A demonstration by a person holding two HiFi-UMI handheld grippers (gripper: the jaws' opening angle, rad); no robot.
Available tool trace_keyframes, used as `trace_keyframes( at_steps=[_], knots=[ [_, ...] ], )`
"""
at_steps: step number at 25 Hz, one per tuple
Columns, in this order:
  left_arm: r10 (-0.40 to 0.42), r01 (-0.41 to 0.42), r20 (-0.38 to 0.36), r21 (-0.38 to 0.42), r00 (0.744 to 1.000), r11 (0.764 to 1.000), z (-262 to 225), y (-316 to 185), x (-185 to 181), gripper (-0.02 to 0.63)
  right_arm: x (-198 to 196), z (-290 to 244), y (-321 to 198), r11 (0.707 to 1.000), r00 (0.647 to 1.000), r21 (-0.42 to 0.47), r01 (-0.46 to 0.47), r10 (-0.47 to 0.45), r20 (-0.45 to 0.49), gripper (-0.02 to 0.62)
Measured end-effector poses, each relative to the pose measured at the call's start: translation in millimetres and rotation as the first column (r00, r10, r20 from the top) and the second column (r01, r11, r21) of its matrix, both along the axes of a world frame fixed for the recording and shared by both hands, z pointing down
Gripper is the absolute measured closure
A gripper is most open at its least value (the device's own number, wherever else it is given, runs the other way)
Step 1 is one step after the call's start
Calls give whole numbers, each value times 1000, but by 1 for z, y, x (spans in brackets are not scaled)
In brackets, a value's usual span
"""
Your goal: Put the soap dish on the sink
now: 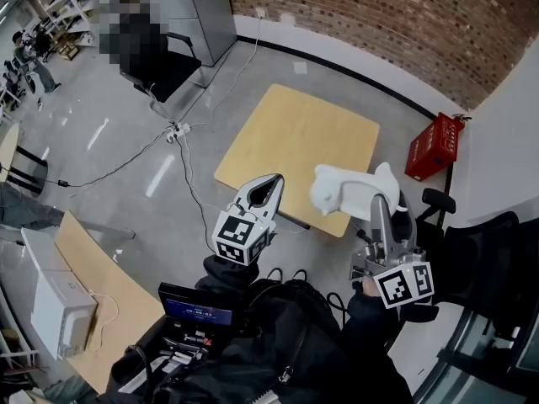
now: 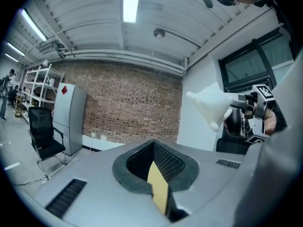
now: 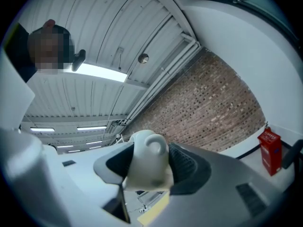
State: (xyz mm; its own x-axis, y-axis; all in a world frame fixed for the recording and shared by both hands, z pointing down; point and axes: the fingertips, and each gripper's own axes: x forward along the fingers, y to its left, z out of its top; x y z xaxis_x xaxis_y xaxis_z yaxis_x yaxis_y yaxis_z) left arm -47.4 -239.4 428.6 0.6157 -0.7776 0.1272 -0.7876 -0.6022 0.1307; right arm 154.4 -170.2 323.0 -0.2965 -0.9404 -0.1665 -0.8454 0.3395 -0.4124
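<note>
A white, lumpy soap dish (image 1: 344,194) hangs above the floor near the wooden table's front corner, with my right gripper (image 1: 380,202) shut on it. In the right gripper view the dish (image 3: 147,163) fills the space between the dark pads. The left gripper view shows the dish (image 2: 213,105) to the upper right, held by the right gripper (image 2: 245,115). My left gripper (image 1: 271,182) hovers to the left of the dish, apart from it; its tips meet and nothing is between them (image 2: 154,144). No sink is in view.
A square wooden table (image 1: 295,137) stands ahead, with a red crate (image 1: 434,146) by the white wall to its right. Cables and a power strip (image 1: 176,131) lie on the floor at left. Black office chairs stand at far left (image 1: 160,64) and close right (image 1: 476,255).
</note>
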Motion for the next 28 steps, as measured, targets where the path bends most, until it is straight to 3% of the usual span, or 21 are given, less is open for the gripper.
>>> trace_keyframes(
  at_steps=[6, 15, 28],
  knots=[
    [-21, 22, 29, -50, 999, 998, 19, -9, 3, 606, 4, 29, -22, 998, 999, -62, 26, -24, 23, 360],
    [-23, 29, 45, -117, 999, 993, 54, -18, 12, 606, 19, 97, -42, 975, 999, -224, 16, -9, 32, 362],
    [-46, 73, 103, -273, 994, 959, 135, -2, 1, 604, 15, 230, -62, 880, 998, -473, 33, -8, 55, 362]
  ],
)
